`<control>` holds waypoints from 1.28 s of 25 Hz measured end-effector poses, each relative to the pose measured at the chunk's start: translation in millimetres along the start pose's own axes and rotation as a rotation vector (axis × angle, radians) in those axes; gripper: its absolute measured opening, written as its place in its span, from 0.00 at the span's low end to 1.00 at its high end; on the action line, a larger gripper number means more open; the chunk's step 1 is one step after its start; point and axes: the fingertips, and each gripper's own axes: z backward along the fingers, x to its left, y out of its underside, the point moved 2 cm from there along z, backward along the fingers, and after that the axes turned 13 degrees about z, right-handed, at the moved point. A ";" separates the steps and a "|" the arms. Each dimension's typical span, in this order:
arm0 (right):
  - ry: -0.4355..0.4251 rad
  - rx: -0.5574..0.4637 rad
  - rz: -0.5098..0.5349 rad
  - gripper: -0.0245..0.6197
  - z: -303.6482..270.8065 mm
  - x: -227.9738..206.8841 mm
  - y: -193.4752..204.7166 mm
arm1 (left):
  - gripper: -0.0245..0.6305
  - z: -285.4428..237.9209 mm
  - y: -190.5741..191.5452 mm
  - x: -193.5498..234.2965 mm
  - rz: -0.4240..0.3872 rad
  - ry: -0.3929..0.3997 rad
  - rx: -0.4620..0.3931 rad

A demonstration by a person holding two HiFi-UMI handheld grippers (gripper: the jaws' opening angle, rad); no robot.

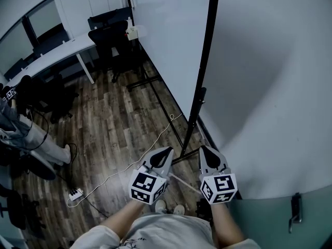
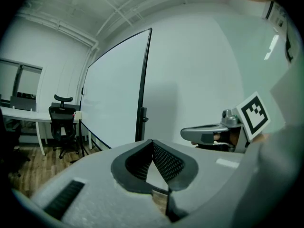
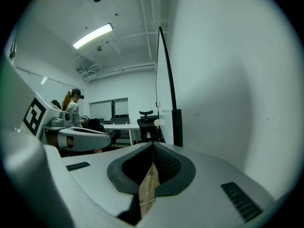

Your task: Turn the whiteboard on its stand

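Note:
The whiteboard [image 1: 166,40] stands nearly edge-on to me, its white face turned left, and a black upright post [image 1: 206,61] of its stand runs down the near edge to the floor. My left gripper [image 1: 168,150] and right gripper [image 1: 203,148] are side by side just short of the post's foot, both shut with nothing in them. In the left gripper view the whiteboard [image 2: 111,99] and its post [image 2: 142,94] lie ahead of the shut jaw tips [image 2: 152,142]. The right gripper view shows the post [image 3: 176,127] just beyond its own shut tips [image 3: 153,145].
A pale wall [image 1: 275,87] runs close along the right. The stand's black legs [image 1: 155,95] spread over the wooden floor. A white cable [image 1: 129,165] trails to a power strip [image 1: 75,194]. Behind are a white desk [image 1: 52,53], office chairs [image 1: 111,38] and a seated person [image 1: 26,128].

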 end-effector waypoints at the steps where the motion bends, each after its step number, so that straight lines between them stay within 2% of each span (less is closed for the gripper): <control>1: 0.005 0.003 -0.001 0.05 -5.8 -3.7 1.5 | 0.05 -6.4 -1.3 3.6 0.001 0.004 0.001; 11: 0.065 0.014 -0.018 0.05 -56.7 -35.5 0.0 | 0.05 -52.5 -19.4 31.1 0.011 0.023 -0.007; 20: 0.054 0.030 -0.008 0.05 -101.2 -53.9 1.1 | 0.05 -79.0 -27.9 46.1 0.005 0.040 -0.003; 21: 0.052 0.033 -0.011 0.07 -106.6 -56.3 1.8 | 0.05 -80.8 -28.6 47.3 0.004 0.041 -0.001; 23: 0.047 0.042 -0.021 0.18 -118.8 -61.1 4.5 | 0.06 -84.1 -28.7 50.1 0.004 0.041 0.002; 24: 0.047 0.046 -0.025 0.20 -125.5 -64.1 6.2 | 0.05 -85.6 -28.2 52.1 0.005 0.040 0.003; 32: 0.055 0.089 -0.027 0.33 -173.3 -88.1 25.3 | 0.05 -85.0 -17.1 62.2 0.021 0.022 0.007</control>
